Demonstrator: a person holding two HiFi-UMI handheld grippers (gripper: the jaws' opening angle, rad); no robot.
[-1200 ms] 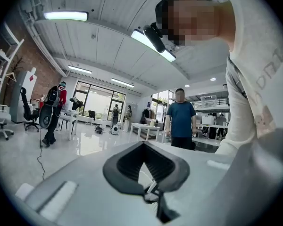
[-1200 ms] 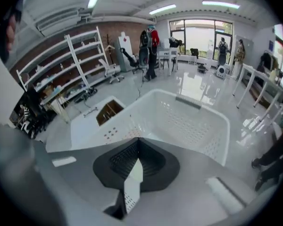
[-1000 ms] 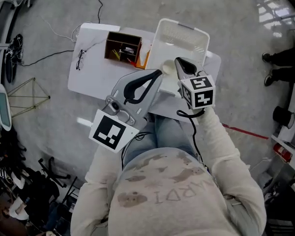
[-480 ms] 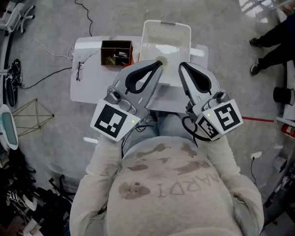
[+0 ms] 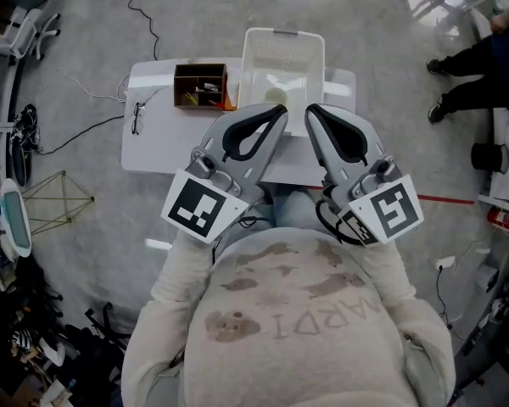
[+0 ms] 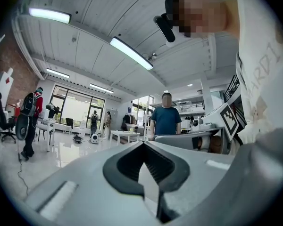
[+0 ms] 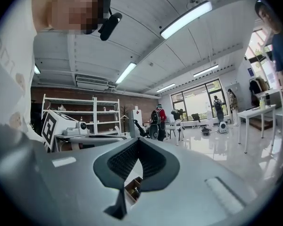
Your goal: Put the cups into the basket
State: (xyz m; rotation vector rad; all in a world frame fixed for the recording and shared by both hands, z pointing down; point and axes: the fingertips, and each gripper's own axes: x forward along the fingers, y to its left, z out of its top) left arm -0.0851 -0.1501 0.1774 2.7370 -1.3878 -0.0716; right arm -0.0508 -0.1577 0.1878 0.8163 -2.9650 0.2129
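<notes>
A white basket (image 5: 303,53) stands on the far side of the white table (image 5: 157,147). A pale cup (image 5: 274,97) lies in the basket's near end, partly hidden behind my left gripper's tip. Both grippers are held up close to my chest, side by side, above the table's near edge and short of the basket. The left gripper (image 5: 279,113) (image 6: 142,145) is shut with nothing in it. The right gripper (image 5: 312,110) (image 7: 139,141) is shut and holds nothing too. Both gripper views look out level across the room.
A brown organiser box (image 5: 199,86) (image 7: 133,188) with small items stands left of the basket, and a pair of glasses (image 5: 137,115) lies near the table's left edge. A person in dark clothes (image 5: 475,58) stands at the right. Cables run over the floor at the left.
The right gripper has drawn back from the basket's near edge toward my body and now sits beside the left gripper. The pale cup stays in the basket.
</notes>
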